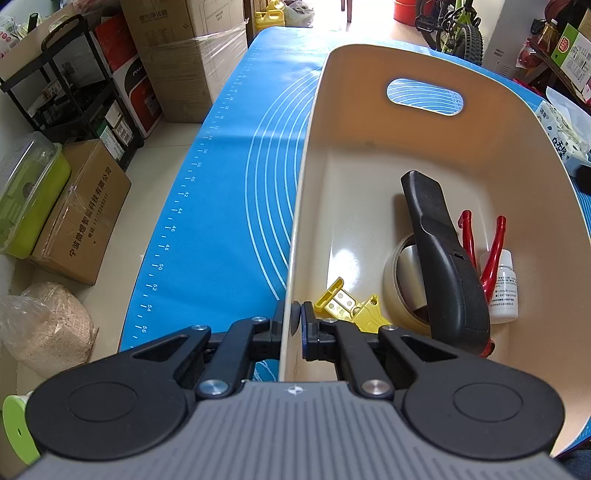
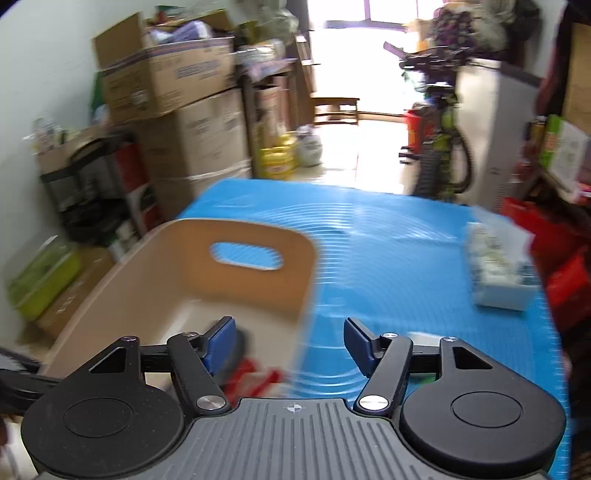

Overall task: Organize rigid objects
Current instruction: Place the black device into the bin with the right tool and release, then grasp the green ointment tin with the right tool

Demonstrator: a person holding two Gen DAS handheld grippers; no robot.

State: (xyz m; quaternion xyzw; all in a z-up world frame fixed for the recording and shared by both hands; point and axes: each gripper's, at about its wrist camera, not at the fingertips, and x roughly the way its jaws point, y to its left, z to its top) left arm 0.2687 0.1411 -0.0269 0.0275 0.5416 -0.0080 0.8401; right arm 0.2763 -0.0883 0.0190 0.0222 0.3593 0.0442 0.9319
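Observation:
A cream plastic bin (image 1: 369,155) with a handle cutout stands on the blue mat (image 1: 229,206). My left gripper (image 1: 295,317) is shut on the bin's near-left wall. Inside lie a black vacuum nozzle (image 1: 443,266), red-handled pliers (image 1: 495,243), a tape roll (image 1: 399,280), a white bottle (image 1: 504,291) and a yellow plastic piece (image 1: 343,304). In the blurred right wrist view, my right gripper (image 2: 290,343) is open and empty above the bin's (image 2: 236,291) right wall, with the pliers (image 2: 255,376) below it.
A tissue pack (image 2: 498,273) lies on the mat at the right. Cardboard boxes (image 1: 184,55), a black rack (image 1: 74,92) and a green container (image 1: 29,195) stand on the floor left of the table. A bicycle (image 1: 458,29) stands beyond the far edge.

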